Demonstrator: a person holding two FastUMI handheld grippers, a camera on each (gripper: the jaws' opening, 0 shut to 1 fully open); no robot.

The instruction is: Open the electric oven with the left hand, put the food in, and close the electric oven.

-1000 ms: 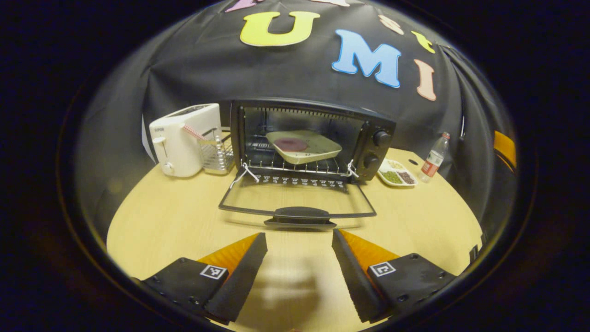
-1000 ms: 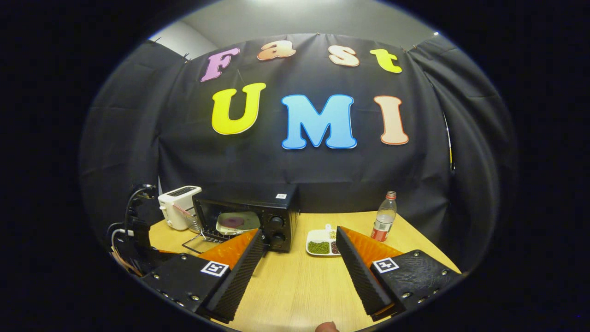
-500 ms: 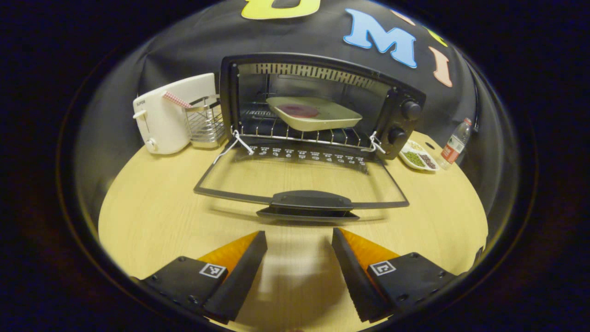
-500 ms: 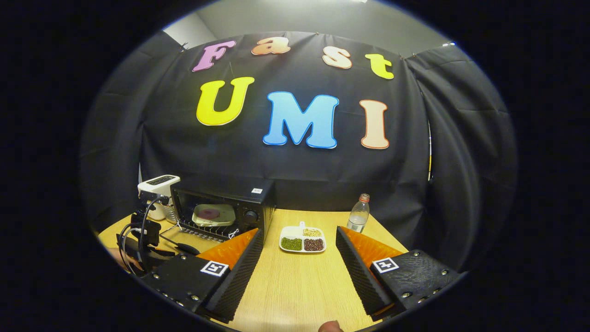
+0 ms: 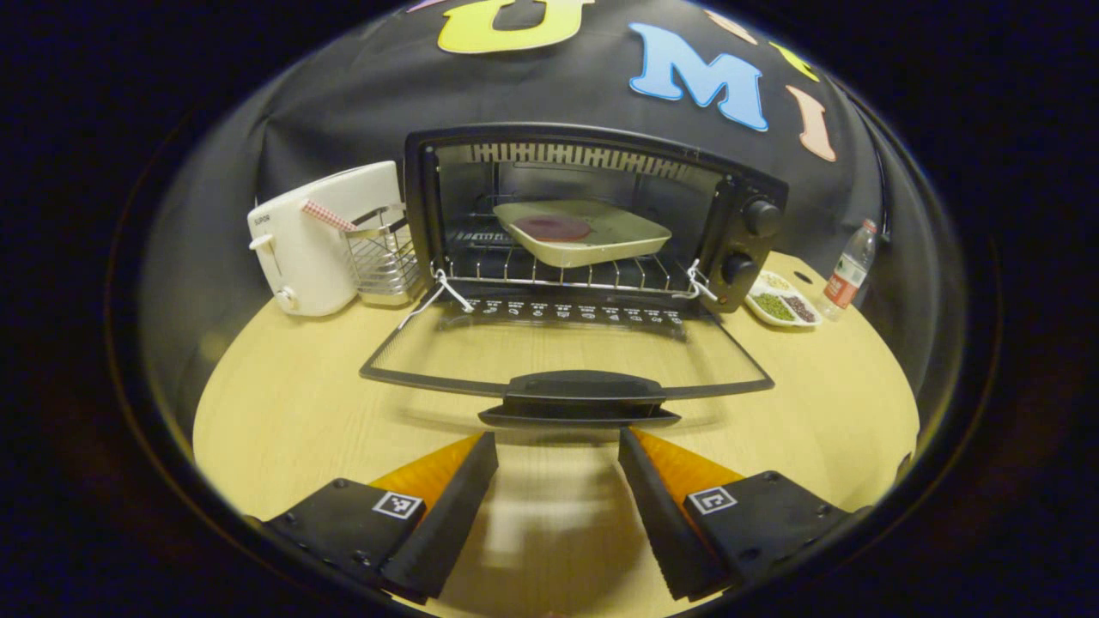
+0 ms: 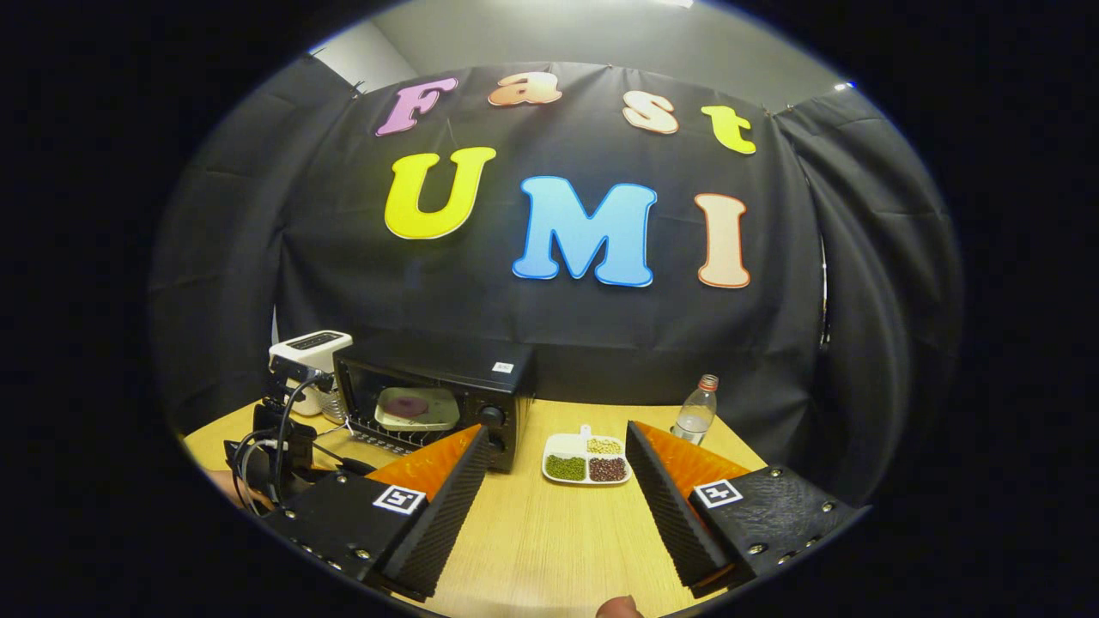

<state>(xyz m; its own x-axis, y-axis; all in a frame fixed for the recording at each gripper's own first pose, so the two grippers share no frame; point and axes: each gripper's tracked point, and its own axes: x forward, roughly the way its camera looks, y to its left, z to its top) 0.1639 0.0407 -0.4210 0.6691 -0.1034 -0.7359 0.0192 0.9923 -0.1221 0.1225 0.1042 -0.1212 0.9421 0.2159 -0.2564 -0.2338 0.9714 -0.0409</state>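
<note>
The black electric oven (image 5: 592,154) stands open, its glass door (image 5: 567,352) folded down flat over the table. A cream plate (image 5: 618,236) with a round dark-red piece of food (image 5: 551,227) rests on the wire shelf inside. My left gripper (image 5: 556,439) is open, low over the table just in front of the door handle (image 5: 588,386), with nothing between its fingers. My right gripper (image 6: 556,436) is open and empty, farther back to the right of the oven (image 6: 446,365). In the right gripper view the left gripper (image 6: 279,446) shows near the door.
A white toaster (image 5: 305,240) and a wire rack (image 5: 382,257) stand left of the oven. Right of it are a divided dish of beans (image 5: 781,305) and a water bottle (image 5: 846,270). The wooden table (image 5: 283,403) is round-edged.
My left gripper has come closer to the oven, up to the lowered door's handle. The right gripper's view has shifted slightly. Both grippers stay open.
</note>
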